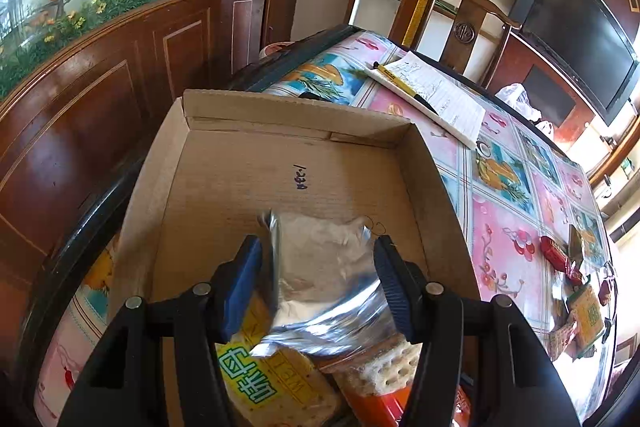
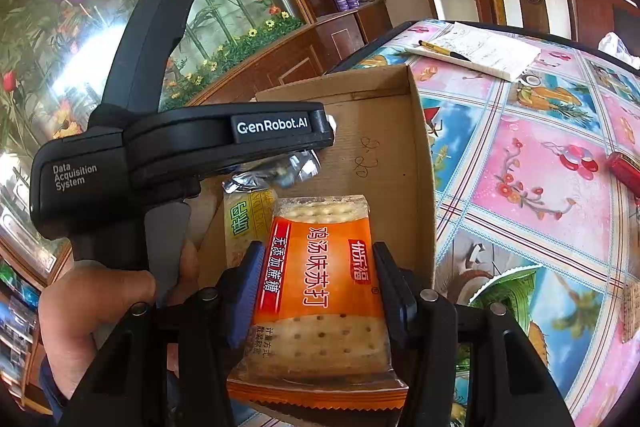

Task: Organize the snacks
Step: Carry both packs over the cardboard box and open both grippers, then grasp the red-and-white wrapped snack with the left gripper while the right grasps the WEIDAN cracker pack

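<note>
The left gripper pinches a silver foil packet between its two blue ribbed pads; the foil is crinkled and shiny, and it bends where the pads press it. The packet hangs over the near part of a shallow cardboard box, which is brown, matte and corrugated, with low straight walls and some dark handwriting on the floor. Under the foil lie a yellow cracker packet with green characters and an orange cracker packet, whose pale perforated crackers show through clear film.

The right gripper is closed on the orange cracker packet, flat and rectangular, with glossy plastic and white characters. It is held just over the near edge of the box, beside the yellow packet.

The far half of the box floor is bare. The box stands at the table corner, and its right wall runs along the glossy flowered tablecloth. More small snacks lie well apart near the right table edge, too small to read. A notepad with a pen lies beyond the box.

In the right view the left tool's black body covers most of the foil packet.
</note>
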The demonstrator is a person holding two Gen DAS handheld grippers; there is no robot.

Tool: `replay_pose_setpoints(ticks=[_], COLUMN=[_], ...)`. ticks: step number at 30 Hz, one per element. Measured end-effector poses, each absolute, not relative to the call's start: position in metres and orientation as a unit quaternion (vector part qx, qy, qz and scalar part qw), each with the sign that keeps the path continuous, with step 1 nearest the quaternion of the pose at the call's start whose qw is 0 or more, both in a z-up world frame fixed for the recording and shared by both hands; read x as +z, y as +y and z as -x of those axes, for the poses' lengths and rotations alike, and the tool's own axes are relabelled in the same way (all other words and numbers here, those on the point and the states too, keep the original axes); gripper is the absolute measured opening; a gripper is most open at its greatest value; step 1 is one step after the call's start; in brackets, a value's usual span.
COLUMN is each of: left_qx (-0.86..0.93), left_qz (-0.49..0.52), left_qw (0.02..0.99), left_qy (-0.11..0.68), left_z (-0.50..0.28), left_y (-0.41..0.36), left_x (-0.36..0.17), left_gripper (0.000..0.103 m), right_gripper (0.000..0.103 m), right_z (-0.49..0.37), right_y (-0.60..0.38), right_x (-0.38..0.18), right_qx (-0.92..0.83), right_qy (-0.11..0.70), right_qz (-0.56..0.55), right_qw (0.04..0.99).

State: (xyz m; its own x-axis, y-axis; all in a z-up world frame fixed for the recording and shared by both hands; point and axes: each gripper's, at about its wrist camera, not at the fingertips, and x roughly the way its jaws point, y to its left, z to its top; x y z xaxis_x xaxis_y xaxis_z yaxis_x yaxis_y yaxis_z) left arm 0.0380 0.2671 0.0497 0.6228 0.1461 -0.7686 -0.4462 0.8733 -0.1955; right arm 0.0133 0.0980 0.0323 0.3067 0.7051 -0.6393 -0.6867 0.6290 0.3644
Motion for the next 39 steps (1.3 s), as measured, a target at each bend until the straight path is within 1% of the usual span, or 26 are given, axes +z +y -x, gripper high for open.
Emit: replay_pose_setpoints(ticks=[8,11,16,20,21,28,34,37,39], left_qx=[0.171,0.173,0.171,0.156,0.15,0.105,0.06,0.034,0.015], left_qz=[0.187,0.194,0.21,0.222,0.22,0.18,0.154,0.143,0.135], left_qw=[0.881,0.88,0.886,0.897,0.9,0.924,0.936,0.938,0.94], left_qy=[0.399,0.398,0.377,0.35,0.346,0.32,0.312,0.314,0.314], left_z=[-0.038,-0.037,-0.029,-0.023,-0.023,-0.025,-0.025,-0.027,-0.027], left_y=[0.267,0.268,0.273,0.273,0.27,0.241,0.216,0.2,0.187], left_x=[0.05,0.051,0.057,0.065,0.067,0.08,0.086,0.088,0.09], left_gripper=[0.058,0.059,0.06,0.065,0.067,0.068,0.069,0.069,0.07], right_gripper=[0.059,0.063,0.065,0.065,0.065,0.065,0.064,0.064,0.064], right_z=[-0.01,-0.013,-0.011,-0.013,-0.015,-0.03,-0.059,-0.074,-0.088], right_y=[0.096,0.094,0.086,0.071,0.064,-0.018,-0.113,-0.151,-0.168], right_x=[0.034,0.036,0.047,0.056,0.061,0.081,0.077,0.07,0.059], right_qx=[0.432,0.434,0.444,0.448,0.451,0.409,0.282,0.232,0.205], right_qy=[0.399,0.401,0.392,0.389,0.387,0.354,0.347,0.355,0.375], right_qz=[-0.01,-0.016,-0.027,-0.042,-0.049,-0.085,-0.077,-0.079,-0.077], right_qw=[0.808,0.806,0.805,0.804,0.803,0.837,0.891,0.902,0.901])
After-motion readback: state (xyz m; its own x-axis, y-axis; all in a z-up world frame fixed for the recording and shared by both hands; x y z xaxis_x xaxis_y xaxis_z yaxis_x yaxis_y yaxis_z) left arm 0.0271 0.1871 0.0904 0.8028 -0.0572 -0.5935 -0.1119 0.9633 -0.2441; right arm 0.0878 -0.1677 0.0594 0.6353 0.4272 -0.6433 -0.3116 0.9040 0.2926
